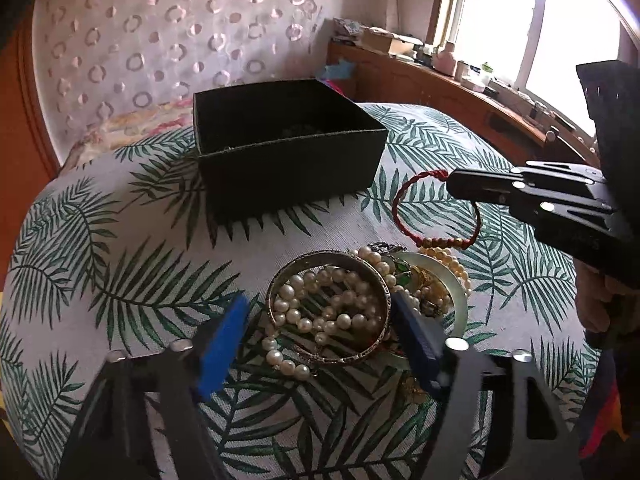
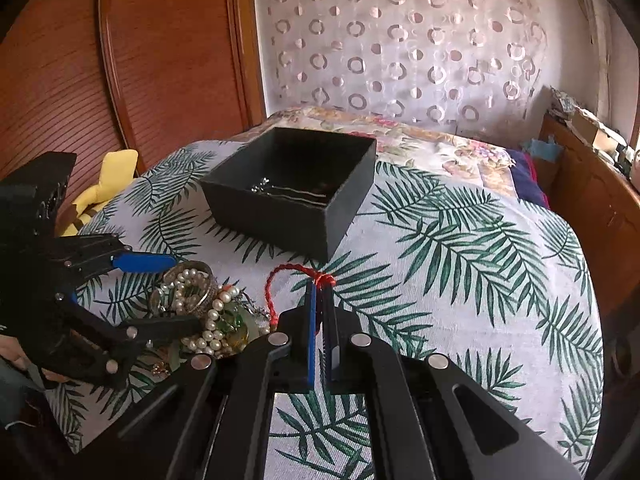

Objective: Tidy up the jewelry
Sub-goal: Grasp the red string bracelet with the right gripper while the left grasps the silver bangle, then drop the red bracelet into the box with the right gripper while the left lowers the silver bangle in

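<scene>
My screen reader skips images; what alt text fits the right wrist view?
The right gripper is shut on a red cord bracelet above a palm-leaf cloth. An open black box sits beyond; the open left gripper straddles a pile of pearls and bangles.

1. The right hand-held gripper (image 2: 320, 286) is pinched tight on the knot of the red cord bracelet (image 2: 276, 286), whose loop curls off to the left.
2. Beyond it sits the open black box (image 2: 344, 196) on the palm-leaf surface (image 2: 460, 248).
3. At left, the left hand-held gripper (image 2: 180, 292) is spread wide around the pile of pearls and bangles (image 2: 200, 308).
</scene>
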The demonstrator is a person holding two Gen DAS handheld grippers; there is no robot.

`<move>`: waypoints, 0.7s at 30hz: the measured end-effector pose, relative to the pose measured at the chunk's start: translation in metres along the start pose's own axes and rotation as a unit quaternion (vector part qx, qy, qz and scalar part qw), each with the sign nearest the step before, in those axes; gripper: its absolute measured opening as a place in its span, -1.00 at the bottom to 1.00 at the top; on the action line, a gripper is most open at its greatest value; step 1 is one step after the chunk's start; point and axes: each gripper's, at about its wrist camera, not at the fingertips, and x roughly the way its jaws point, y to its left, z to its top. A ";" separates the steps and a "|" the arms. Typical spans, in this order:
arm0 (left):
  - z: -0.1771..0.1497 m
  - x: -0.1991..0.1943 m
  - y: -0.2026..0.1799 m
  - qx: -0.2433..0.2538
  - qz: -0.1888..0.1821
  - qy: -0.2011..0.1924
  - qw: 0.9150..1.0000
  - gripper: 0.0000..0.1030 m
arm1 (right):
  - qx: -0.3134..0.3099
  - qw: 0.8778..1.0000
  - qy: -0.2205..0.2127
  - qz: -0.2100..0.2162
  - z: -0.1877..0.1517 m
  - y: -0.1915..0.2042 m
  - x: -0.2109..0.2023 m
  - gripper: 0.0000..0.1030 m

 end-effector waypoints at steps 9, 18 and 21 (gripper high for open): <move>0.000 -0.014 -0.005 -0.001 -0.004 -0.026 1.000 0.11 | 0.002 1.000 -0.010 0.006 0.002 -0.003 -0.003 -0.94; 0.009 -0.026 -0.004 -0.001 0.008 -0.055 0.998 0.11 | -0.007 0.999 -0.039 0.022 0.019 -0.002 -0.012 -0.94; 0.015 -0.027 0.000 -0.003 0.014 -0.061 0.998 0.11 | -0.014 0.998 -0.049 0.029 0.029 -0.002 -0.014 -0.94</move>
